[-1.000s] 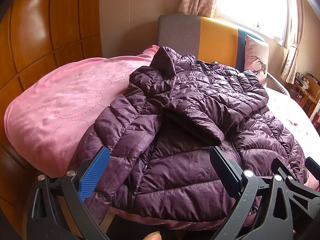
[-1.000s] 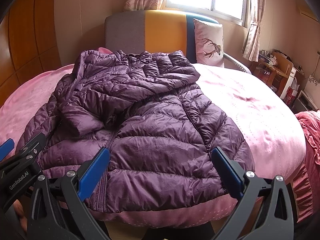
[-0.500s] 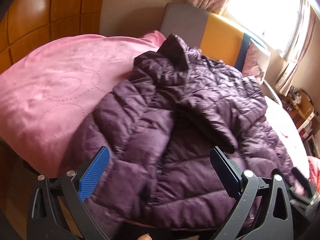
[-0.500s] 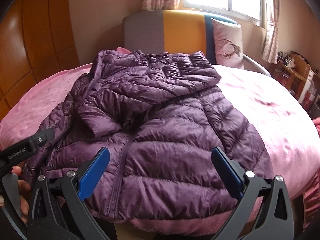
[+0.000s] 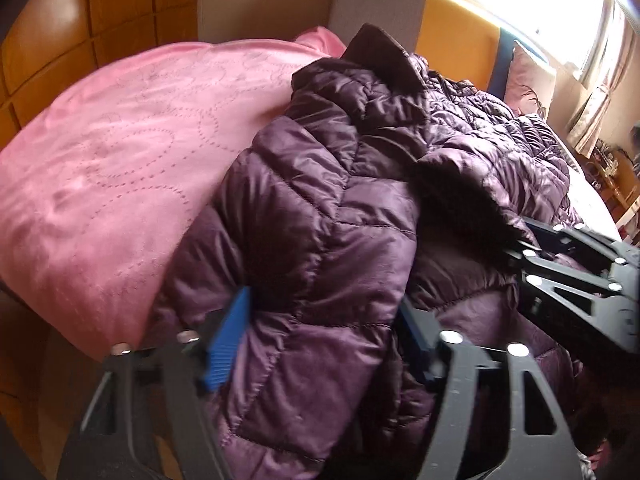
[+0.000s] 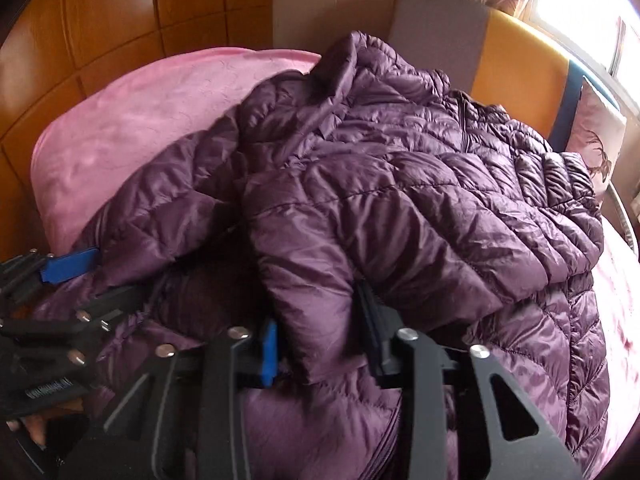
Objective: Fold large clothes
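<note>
A purple quilted puffer jacket (image 5: 340, 208) lies on a pink bed (image 5: 120, 152), collar toward the headboard. My left gripper (image 5: 320, 340) has its blue-padded fingers around the jacket's left front panel near the hem, closing on the fabric. My right gripper (image 6: 320, 340) has its fingers closed on the cuff end of a sleeve (image 6: 320, 280) folded across the chest. The jacket (image 6: 440, 208) fills the right wrist view. The right gripper's body also shows in the left wrist view (image 5: 580, 280), and the left gripper in the right wrist view (image 6: 60, 280).
A grey, yellow and blue headboard (image 5: 440, 32) stands behind the jacket, with a pillow (image 6: 596, 140) at the right. Wooden wall panels (image 5: 80, 20) border the bed on the left. A bright window (image 5: 560, 0) and a cluttered side table (image 5: 616, 176) are at the right.
Both grippers moved forward onto the jacket and narrowed from wide open. The left now has the front panel between its fingers, the right the sleeve cuff.
</note>
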